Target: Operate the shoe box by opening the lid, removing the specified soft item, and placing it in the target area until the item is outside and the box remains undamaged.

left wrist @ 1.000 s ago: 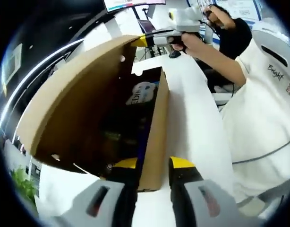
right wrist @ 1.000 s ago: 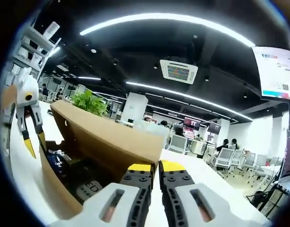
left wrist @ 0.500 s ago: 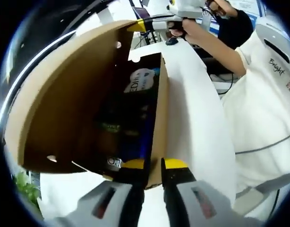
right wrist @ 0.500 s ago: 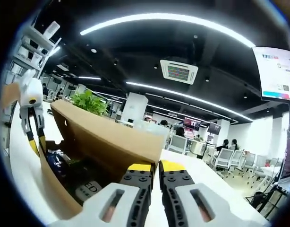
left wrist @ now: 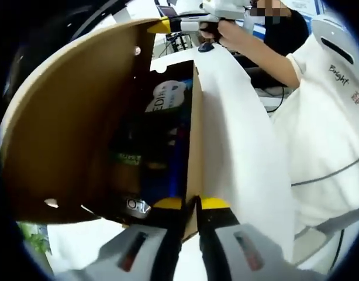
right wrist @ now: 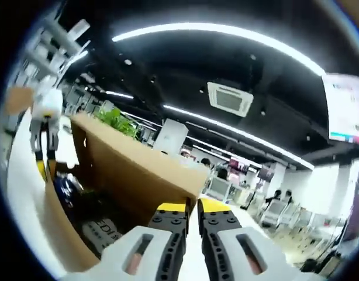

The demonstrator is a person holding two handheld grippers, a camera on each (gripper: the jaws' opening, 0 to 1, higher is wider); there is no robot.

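In the left gripper view, the left gripper (left wrist: 189, 203) had closed from a wide gap a second before and pinched the near wall of the shoe box (left wrist: 194, 146); the lid (left wrist: 68, 129) stood raised.

In the right gripper view, the right gripper (right wrist: 191, 206) stayed clamped on the lid (right wrist: 133, 170). The soft item (right wrist: 100, 229) still lay inside the box, so removal hadn't begun.

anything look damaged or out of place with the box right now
Nothing stands out. The shoe box sits on the white table with its lid raised and uncreased, the walls look intact, and the dark contents are inside.
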